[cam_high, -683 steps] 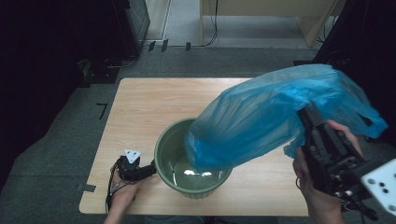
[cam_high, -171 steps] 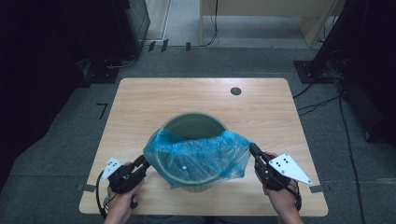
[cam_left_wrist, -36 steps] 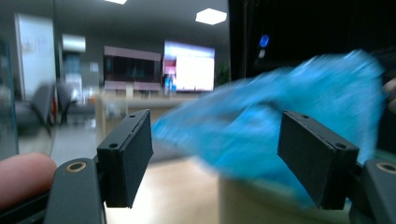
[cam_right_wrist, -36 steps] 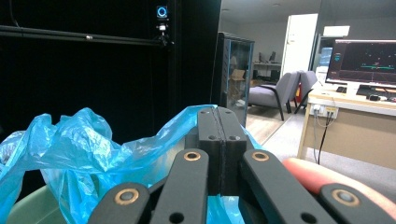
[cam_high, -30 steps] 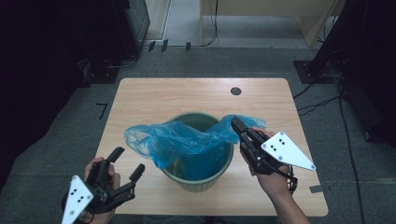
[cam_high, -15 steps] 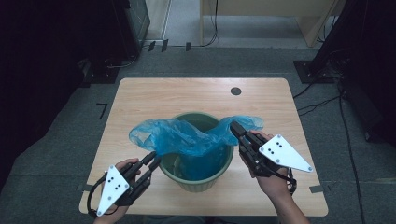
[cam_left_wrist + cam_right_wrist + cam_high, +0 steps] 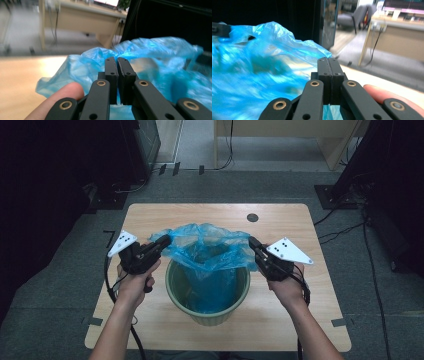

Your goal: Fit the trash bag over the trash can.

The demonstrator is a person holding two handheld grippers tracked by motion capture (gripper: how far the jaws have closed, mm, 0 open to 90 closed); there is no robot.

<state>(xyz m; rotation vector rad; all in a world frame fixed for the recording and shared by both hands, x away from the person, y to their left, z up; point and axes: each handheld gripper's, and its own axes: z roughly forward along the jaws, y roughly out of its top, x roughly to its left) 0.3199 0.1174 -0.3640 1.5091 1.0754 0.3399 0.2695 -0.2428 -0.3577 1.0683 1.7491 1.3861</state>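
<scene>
A green bucket (image 7: 173,292) stands on the wooden table (image 7: 315,320), with a blue plastic bag (image 7: 207,247) hanging into it. The bag's mouth is pulled wide above the rim. My left gripper (image 7: 164,241) pinches the bag's left edge; its jaws have just been closing and now stand together on the thin film. In the left gripper view the gripper (image 7: 117,60) has the bag (image 7: 162,57) bunched around its tips. My right gripper (image 7: 252,242) is shut on the bag's right edge. The right gripper view has that gripper (image 7: 328,60) with the bag (image 7: 262,62) spread to its left.
A small dark round disc (image 7: 252,217) lies on the table near its far edge. Grey floor surrounds the table, with dark equipment at the left and right and a pale desk (image 7: 280,140) beyond. Cables trail from both grippers over the front edge.
My left gripper has swung from the front-left corner up to the bag's left edge and shut on it. The right gripper shifted slightly. The bag's mouth now stretches wider over the bucket.
</scene>
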